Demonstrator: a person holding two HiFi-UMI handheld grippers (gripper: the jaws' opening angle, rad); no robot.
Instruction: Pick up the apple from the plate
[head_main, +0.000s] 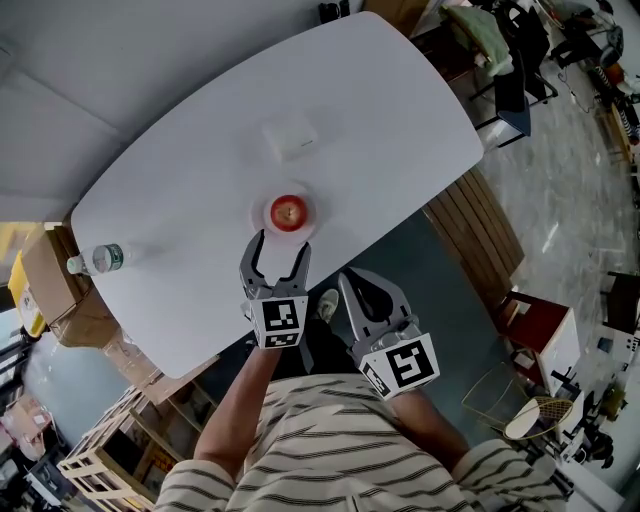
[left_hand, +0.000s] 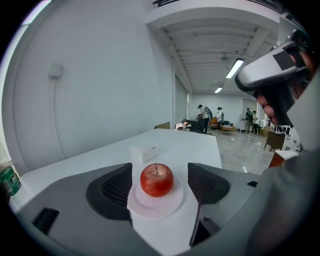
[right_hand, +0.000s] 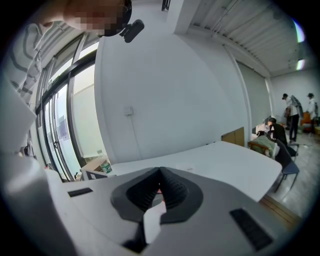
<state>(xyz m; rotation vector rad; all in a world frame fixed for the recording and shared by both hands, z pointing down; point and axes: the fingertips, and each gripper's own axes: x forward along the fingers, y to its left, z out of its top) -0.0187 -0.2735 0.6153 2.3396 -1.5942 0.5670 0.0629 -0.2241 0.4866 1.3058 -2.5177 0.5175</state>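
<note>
White box (head_main: 290, 138) beyond the apple (head_main: 289, 212)

apple (head_main: 289, 212) red | plate (head_main: 258, 213) white | surface (head_main: 200, 150) white | box (head_main: 290, 138), 12 o'clock of apple, white | bottle (head_main: 100, 259) label green | left tongs (head_main: 280, 240) grey, pads (left_hand: 117, 187) black | shirt (head_main: 330, 440) white, dark stripes

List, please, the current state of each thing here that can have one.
apple: upright on the plate, not gripped.
plate: on the table, holding the apple.
left tool: open, short of the apple.
right tool: shut, empty.
bottle: upright, cap on.
</note>
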